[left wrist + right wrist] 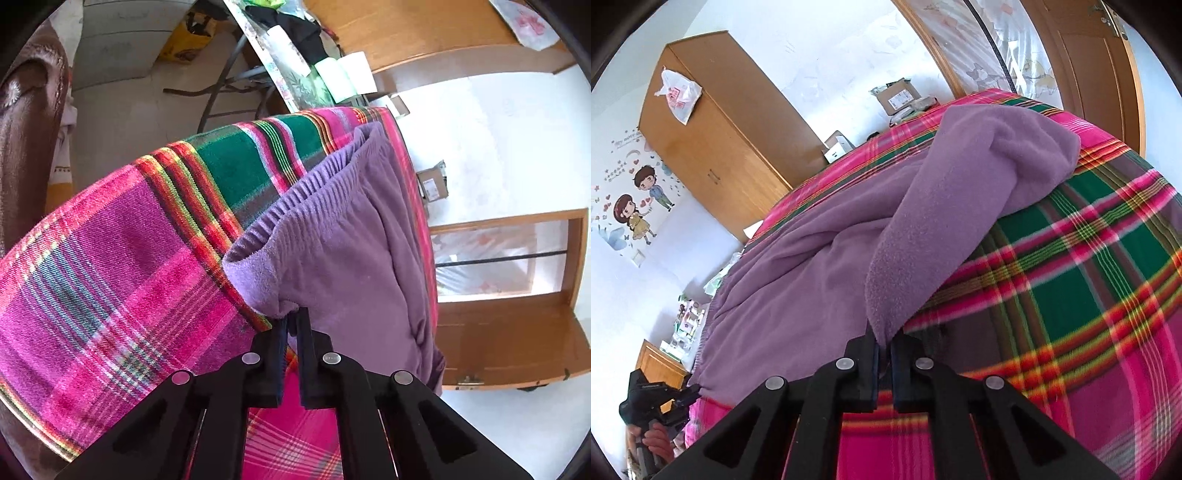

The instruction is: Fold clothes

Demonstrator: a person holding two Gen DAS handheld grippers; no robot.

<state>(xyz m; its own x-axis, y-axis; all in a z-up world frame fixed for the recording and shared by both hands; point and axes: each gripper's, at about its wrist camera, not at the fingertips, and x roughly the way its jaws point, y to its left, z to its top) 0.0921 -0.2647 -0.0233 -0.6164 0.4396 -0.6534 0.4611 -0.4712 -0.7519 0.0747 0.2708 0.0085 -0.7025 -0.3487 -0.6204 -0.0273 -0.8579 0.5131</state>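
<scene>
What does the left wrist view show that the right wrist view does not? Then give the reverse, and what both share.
Only the left wrist view: the gathered elastic waistband of the purple garment, a folding table with clutter, and a brown leather seat.

Only the right wrist view: the garment's folded-over leg, a cartoon wall sticker, and the left claw seen from outside, held by a hand.

Both: the purple garment on the plaid blanket, a wooden wardrobe, and each claw, left and right, shut on the fabric.
</scene>
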